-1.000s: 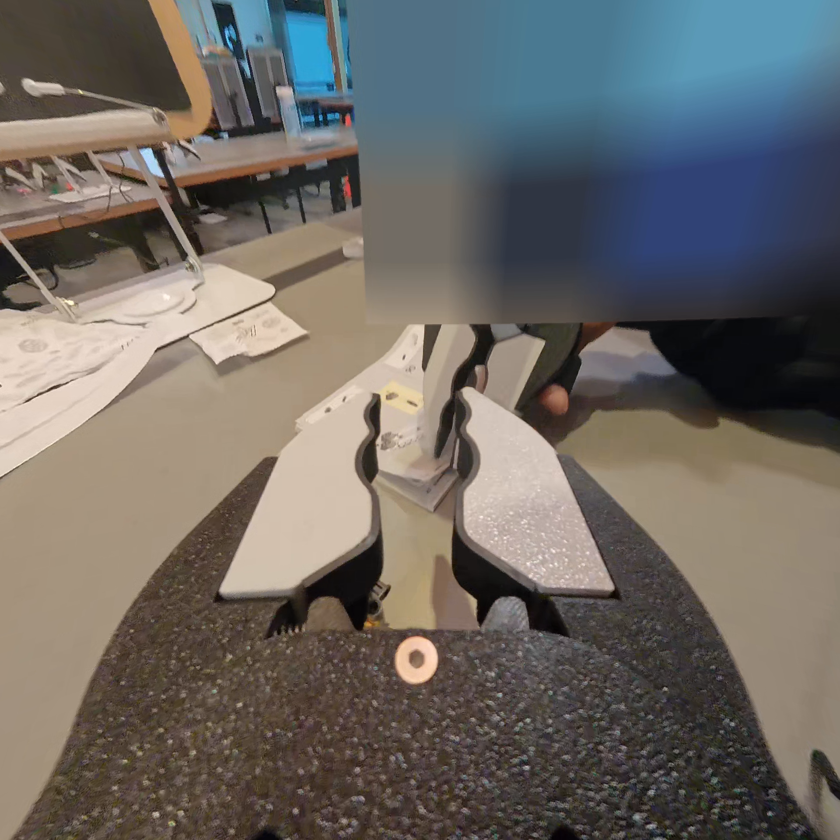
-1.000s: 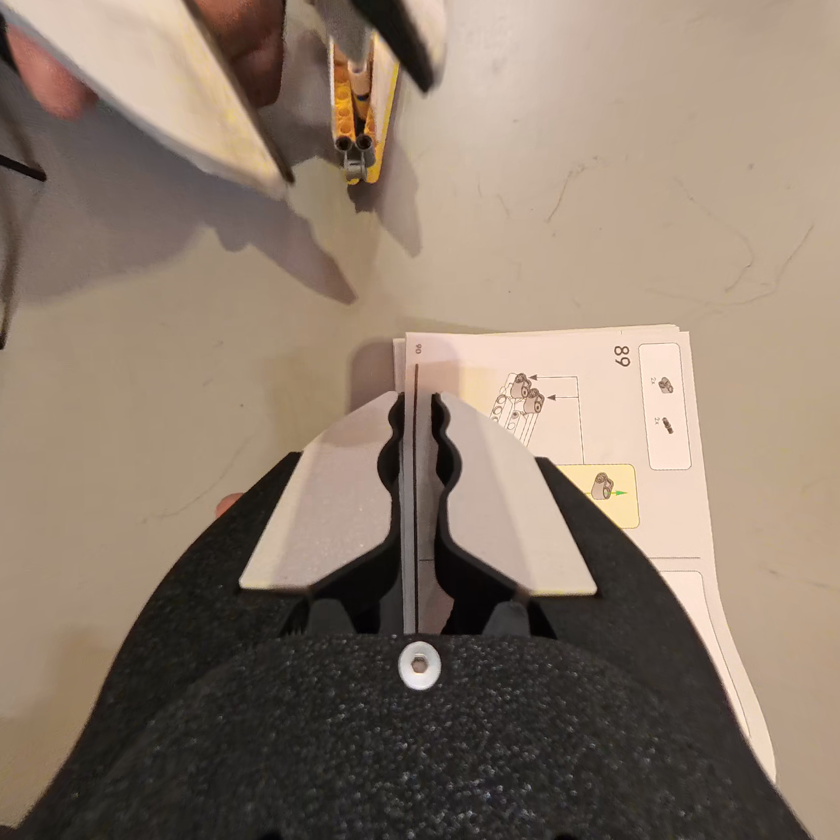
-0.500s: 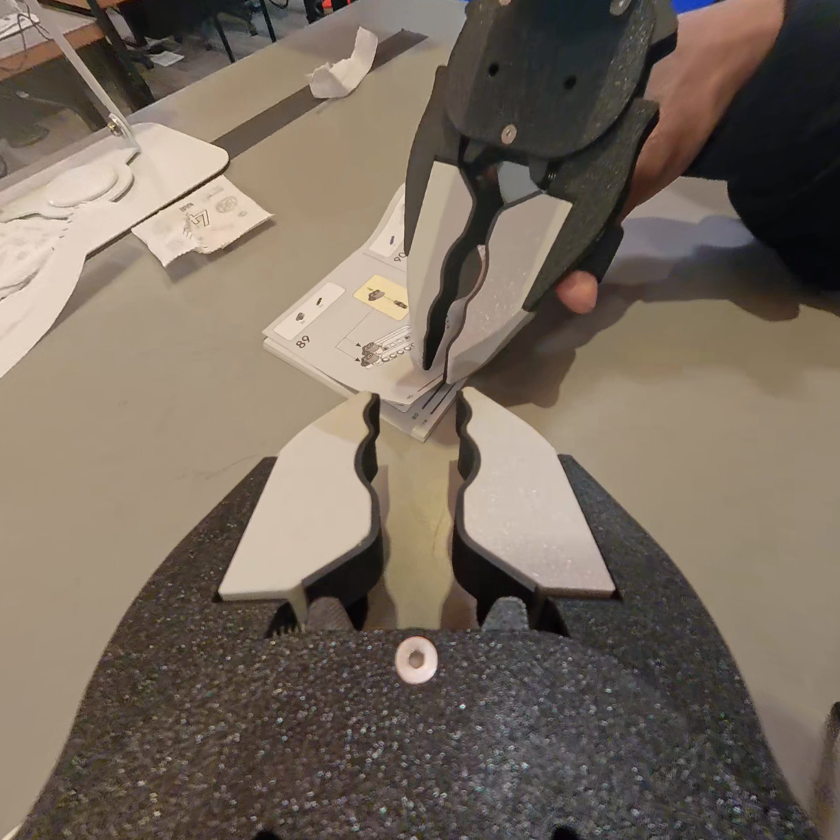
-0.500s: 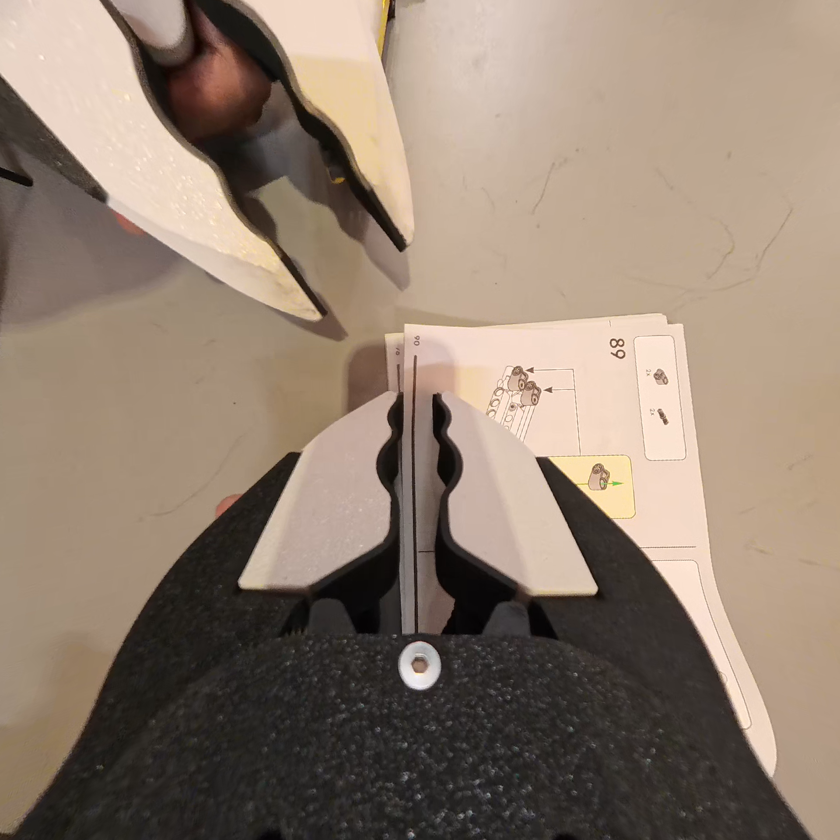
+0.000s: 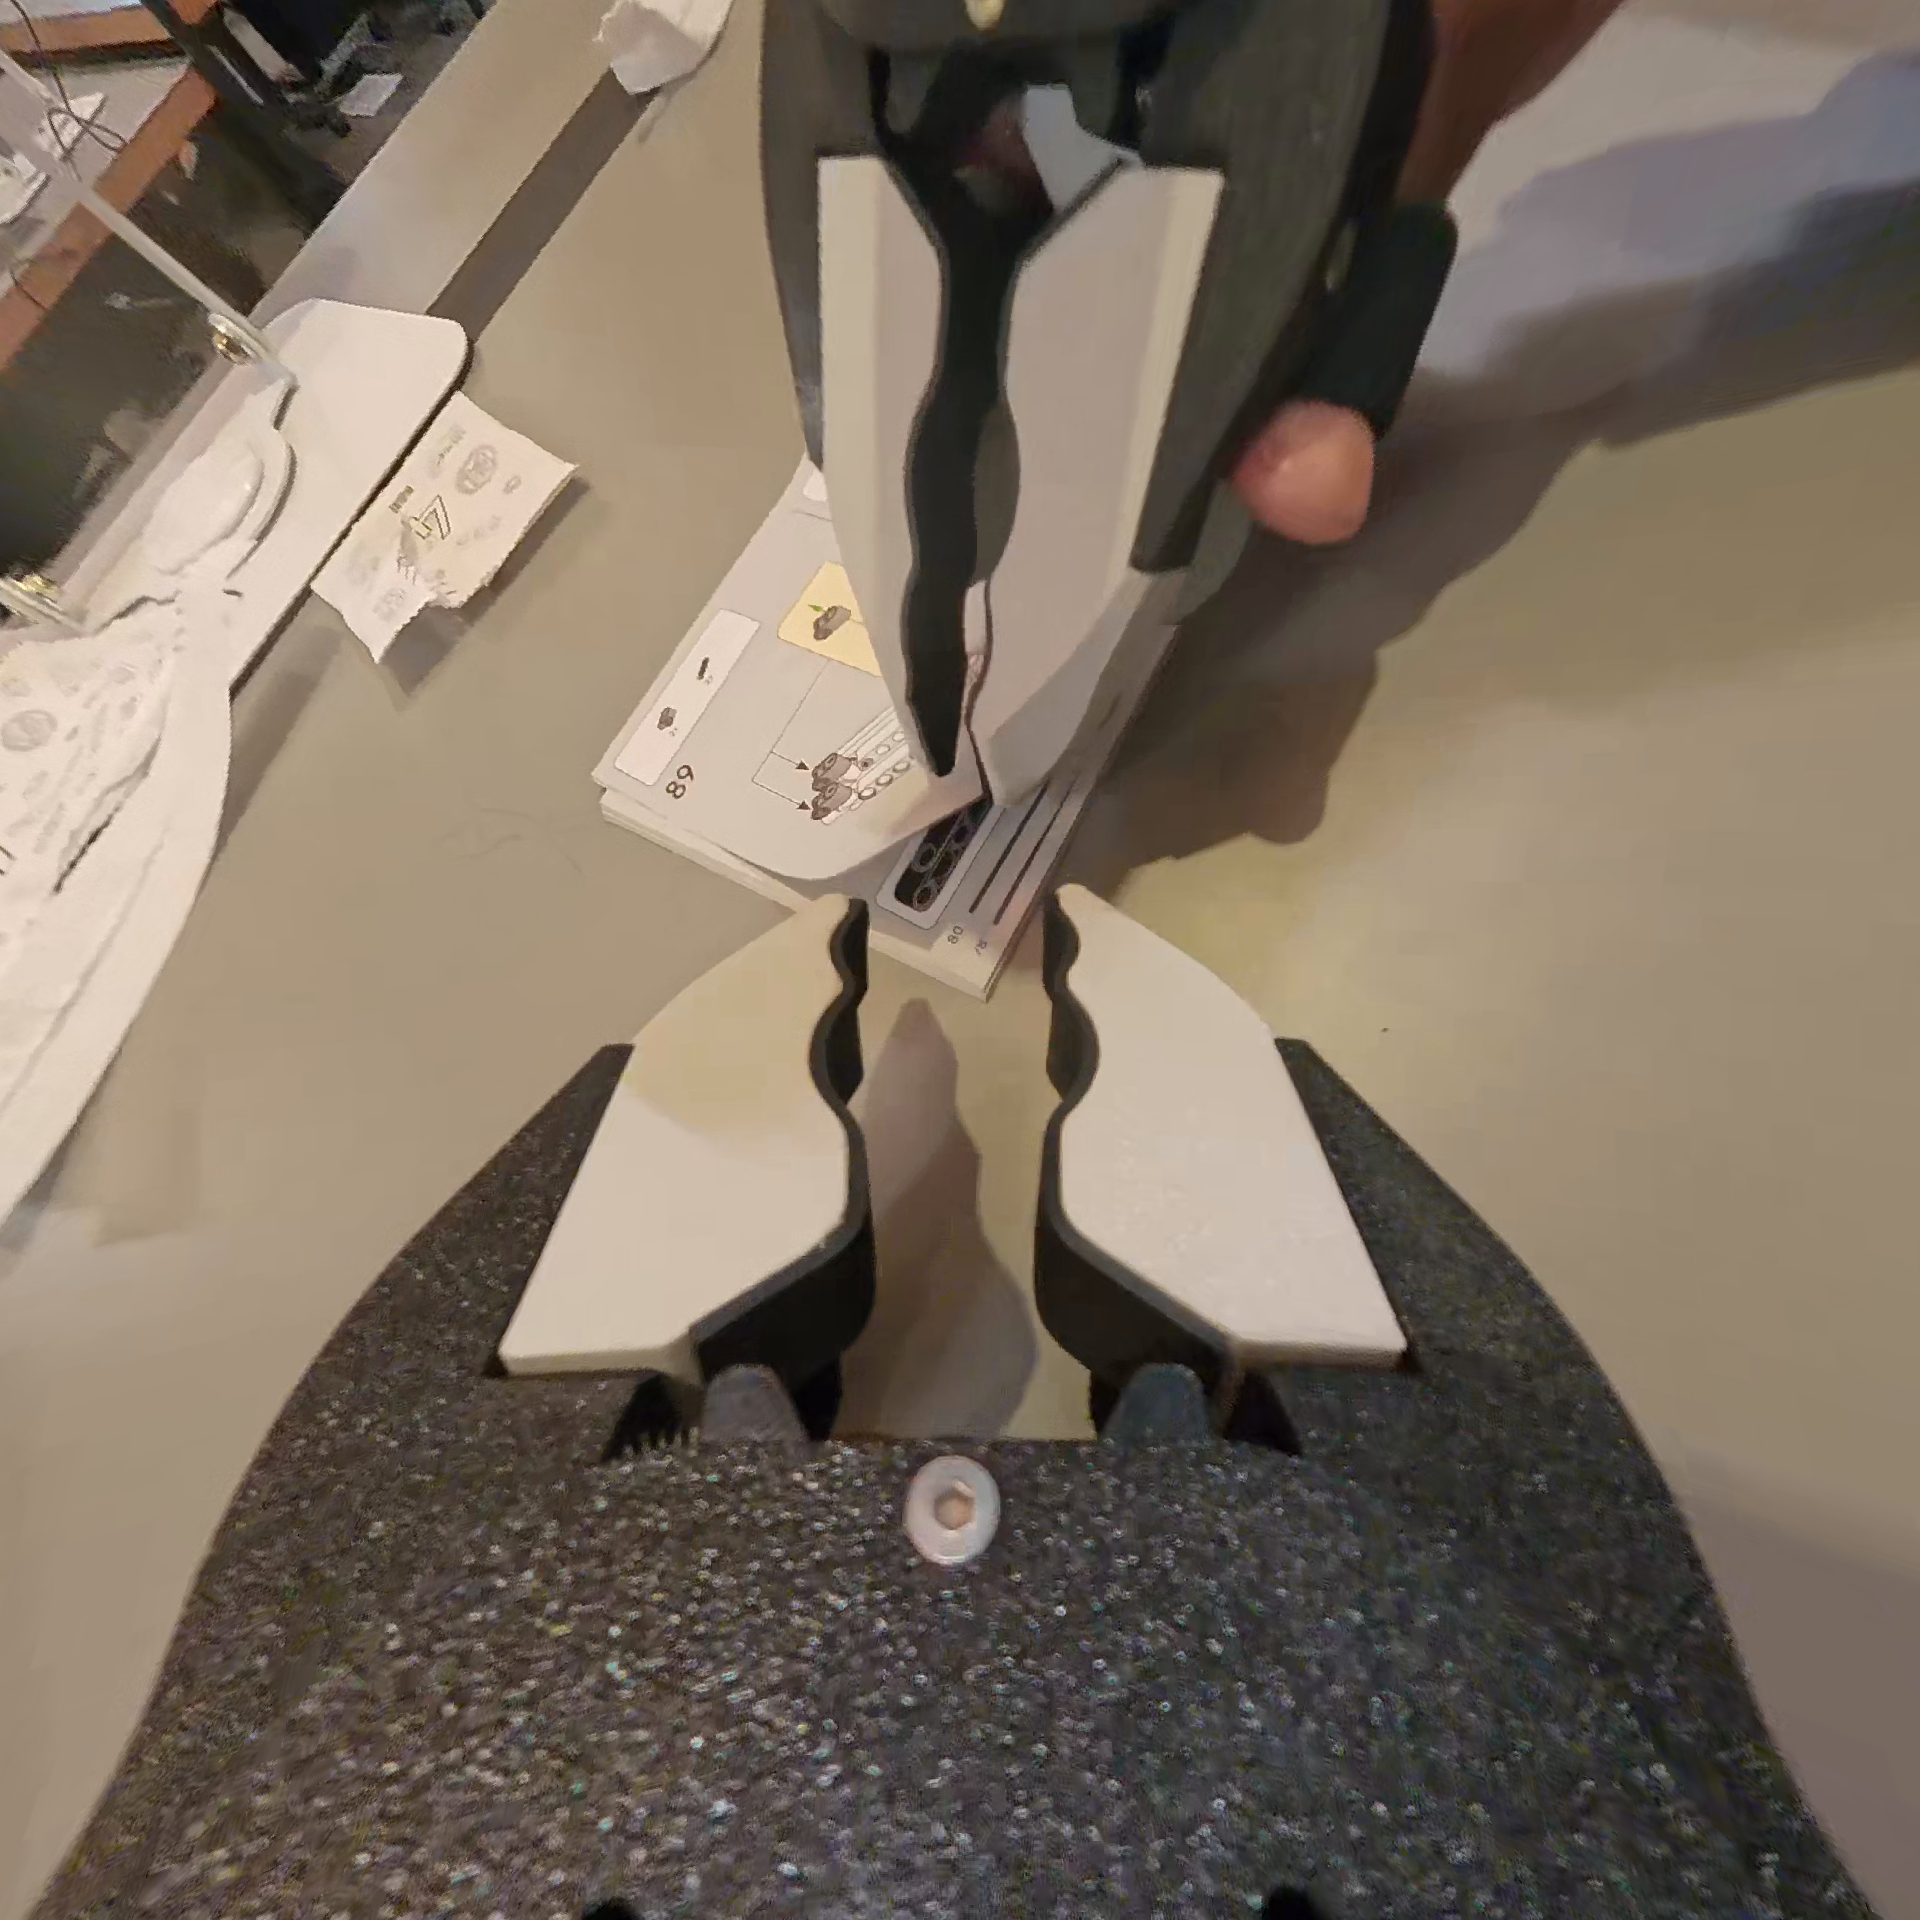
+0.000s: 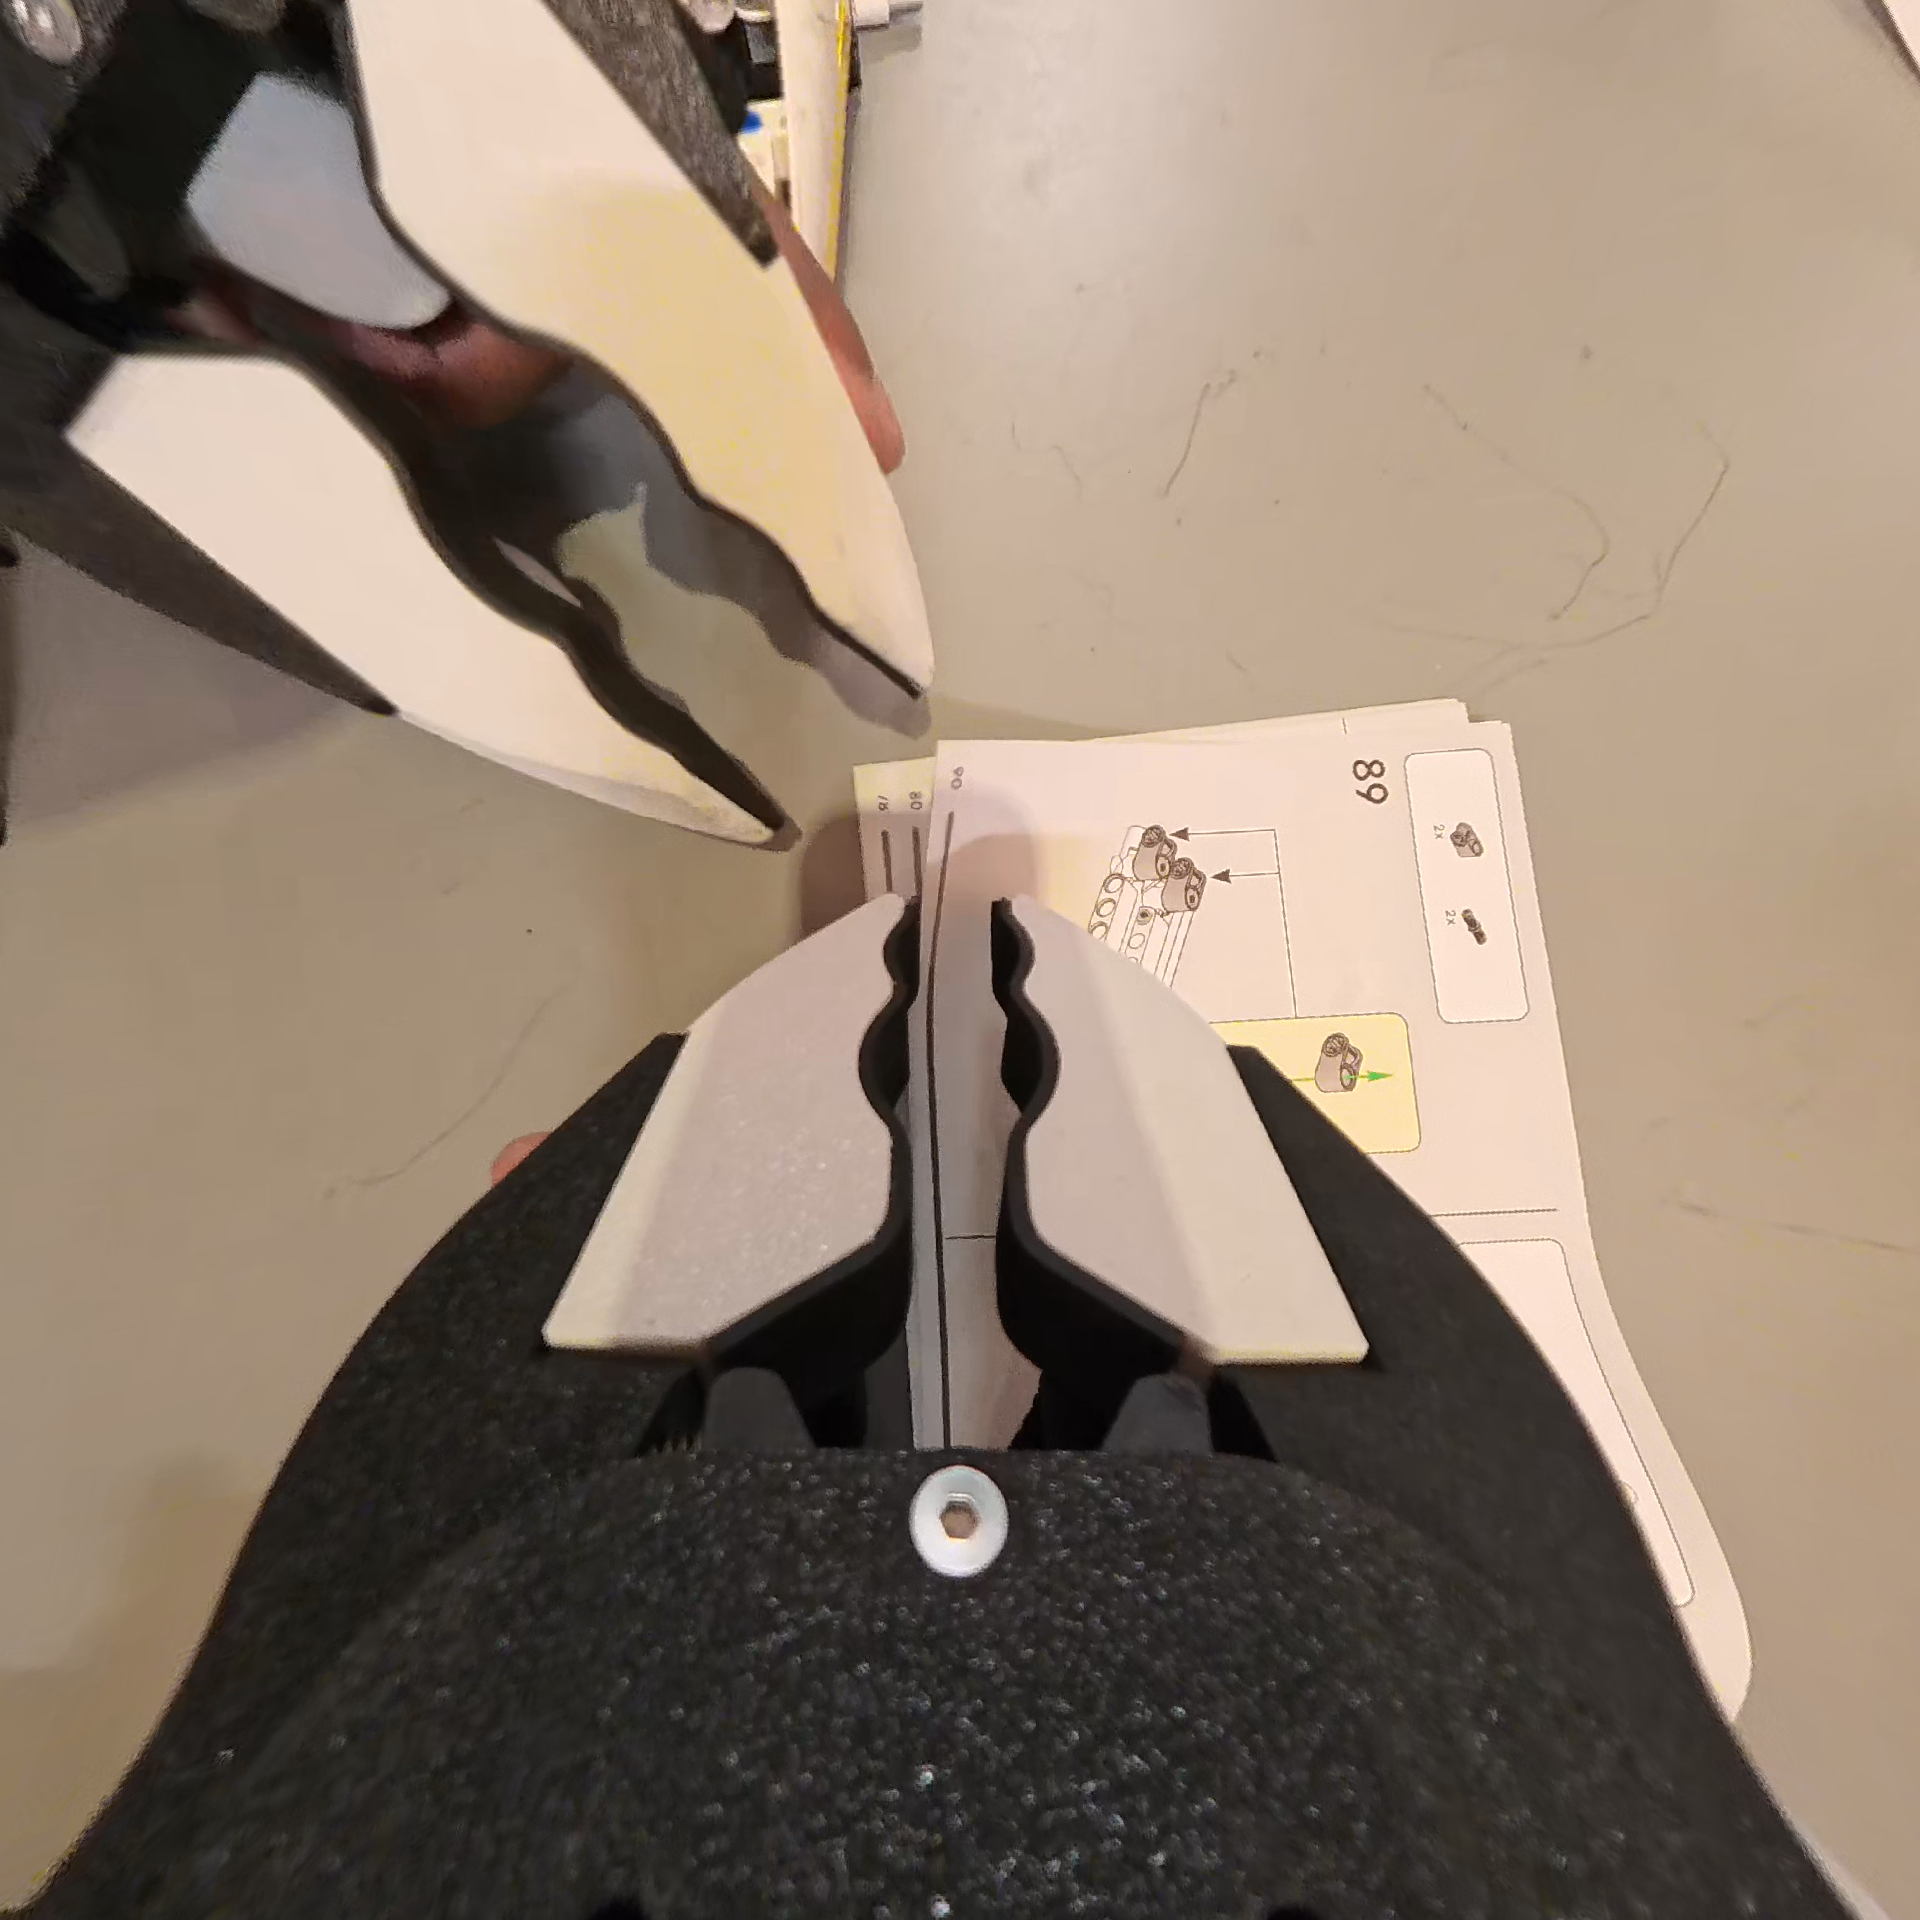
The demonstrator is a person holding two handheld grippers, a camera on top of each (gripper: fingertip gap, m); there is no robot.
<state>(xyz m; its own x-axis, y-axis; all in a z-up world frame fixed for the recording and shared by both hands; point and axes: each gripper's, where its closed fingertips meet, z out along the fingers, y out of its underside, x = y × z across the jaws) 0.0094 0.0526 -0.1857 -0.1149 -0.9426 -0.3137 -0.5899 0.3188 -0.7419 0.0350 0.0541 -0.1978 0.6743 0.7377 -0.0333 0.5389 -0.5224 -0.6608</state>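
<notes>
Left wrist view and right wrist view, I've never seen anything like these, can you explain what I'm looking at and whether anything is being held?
These are two hand-held tools, each with two grey fingers and a camera that looks forward along them. A person's hand holds one.

The left wrist view looks along the left gripper. Its fingers stand apart with nothing between them, close to a corner of a white printed instruction booklet that lies on the grey table. Facing it from above is the right gripper.

The right wrist view looks down along that right gripper. Its fingers appear to pinch the edge of the booklet's top page, which curls up off the stack.

A torn white paper wrapper and a flat white stand base also lie on the table.
</notes>
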